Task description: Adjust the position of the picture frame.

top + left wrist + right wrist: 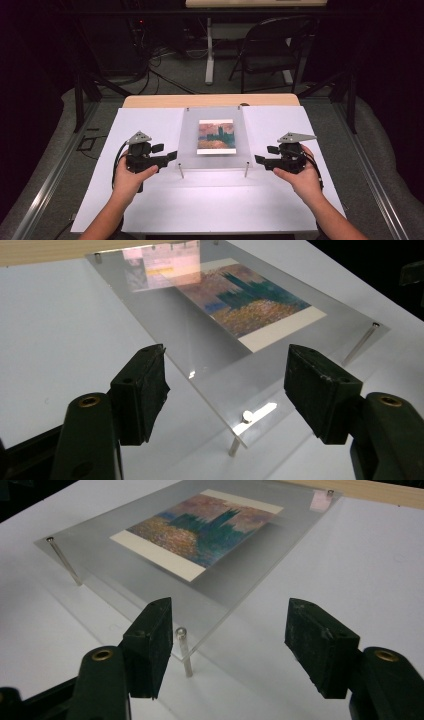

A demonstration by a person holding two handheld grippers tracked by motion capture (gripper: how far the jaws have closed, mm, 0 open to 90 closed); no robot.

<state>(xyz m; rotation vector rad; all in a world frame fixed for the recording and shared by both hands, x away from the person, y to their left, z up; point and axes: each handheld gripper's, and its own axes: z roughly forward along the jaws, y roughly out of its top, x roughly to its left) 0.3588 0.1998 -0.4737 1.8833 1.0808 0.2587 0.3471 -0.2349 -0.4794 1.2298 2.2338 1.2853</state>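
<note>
we hold the left claw (171, 156) and the right claw (260, 160) on either side of the clear panel (190, 135), both with jaws wide and nothing between them. the panel stands on thin metal legs (181, 170) at the middle of the counter (150, 210), toward its far edge, with a picture card (216, 136) lying flat at its centre. in the left gripper view the left claw (227, 390) frames the panel's near corner (220, 390), where a small round screw head (247, 415) sits above a leg (233, 446). in the right gripper view the right claw (230, 640) looks at the opposite near corner, its post (184, 651) just beside one pad (150, 645).

we judge the step in hand to be working with the panel at its side edges. to do that well, we should bring both claws in level with the sheet, meet the edges at matching points, and close evenly so the panel stays flat and the card does not slide. we should keep clear of the slim legs, which would likely bend or tip.

the panel looks like smooth, glossy acrylic, rectangular and thin, so likely slippery. the card is matte paper with a pale border and a painted scene in orange, teal and pink. the counter is covered in plain white sheet, with a wooden strip (210, 100) at its far edge.
</note>
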